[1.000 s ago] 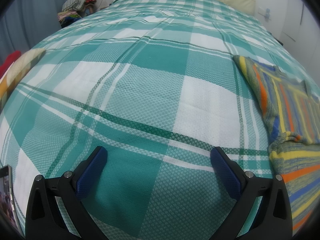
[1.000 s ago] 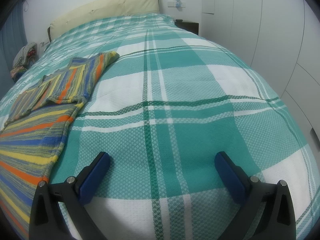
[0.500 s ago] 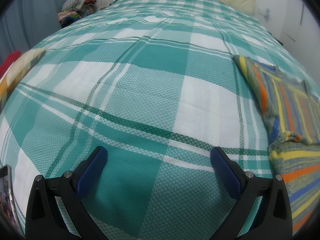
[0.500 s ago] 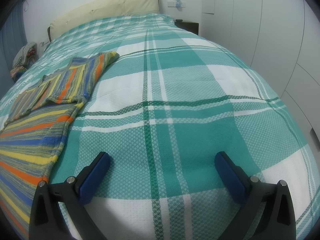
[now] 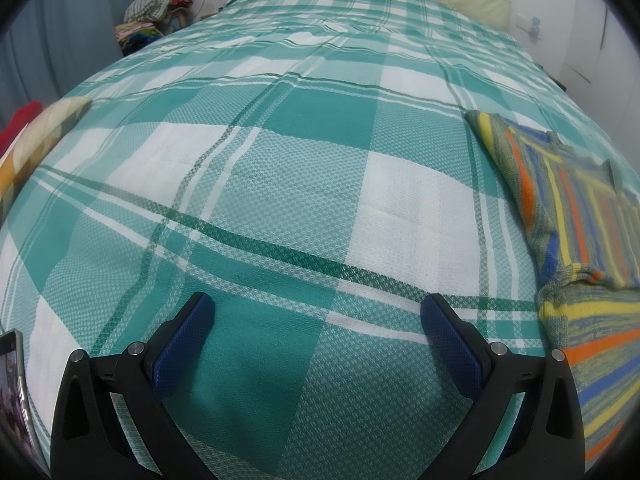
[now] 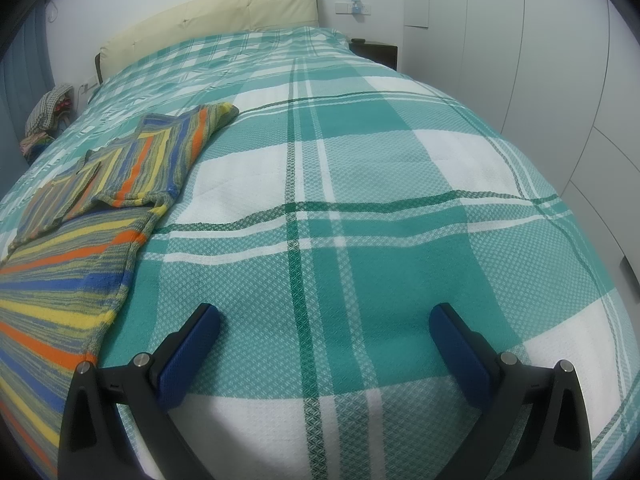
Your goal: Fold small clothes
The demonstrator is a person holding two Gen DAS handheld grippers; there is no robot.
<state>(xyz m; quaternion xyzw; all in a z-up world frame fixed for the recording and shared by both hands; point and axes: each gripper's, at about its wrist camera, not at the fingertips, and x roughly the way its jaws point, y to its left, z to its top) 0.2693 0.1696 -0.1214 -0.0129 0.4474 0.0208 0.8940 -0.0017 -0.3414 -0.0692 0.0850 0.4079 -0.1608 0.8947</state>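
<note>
A small striped knit sweater (image 5: 576,216) in yellow, orange, blue and grey lies flat on the green and white plaid bedspread (image 5: 304,168). It is at the right edge of the left wrist view and at the left of the right wrist view (image 6: 80,240). My left gripper (image 5: 318,312) is open and empty over bare bedspread, left of the sweater. My right gripper (image 6: 324,322) is open and empty over bare bedspread, right of the sweater's hem.
A cream headboard (image 6: 208,20) is at the far end of the bed. A pile of clothes (image 5: 160,8) sits beside the bed at far left. White wardrobe doors (image 6: 520,40) stand to the right. A phone (image 5: 12,392) lies at the lower left.
</note>
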